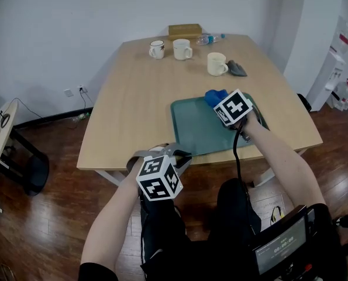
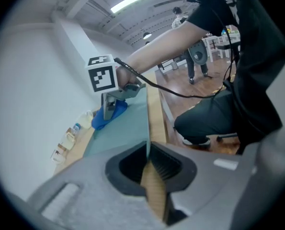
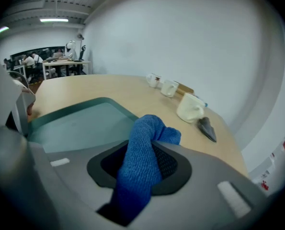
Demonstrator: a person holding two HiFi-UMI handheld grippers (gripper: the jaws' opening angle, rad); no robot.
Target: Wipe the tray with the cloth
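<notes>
Bright, even room light; ceiling strip (image 2: 132, 0) glares white. Gripper views fisheye-bent, black-cornered, near foreground soft.

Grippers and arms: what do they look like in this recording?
Both the left tool and right tool are grey with black ribbed pads; each carries a white cube with black square markers. A black cable trails from the right one. Forearms are bare, sleeves short and black.

Your left gripper (image 2: 148, 159) pinches the tray (image 2: 128, 128) by its near rim, jaws almost together. At the far end, your right gripper (image 2: 108, 113) holds the blue cloth (image 2: 100, 121) on the tray.
</notes>
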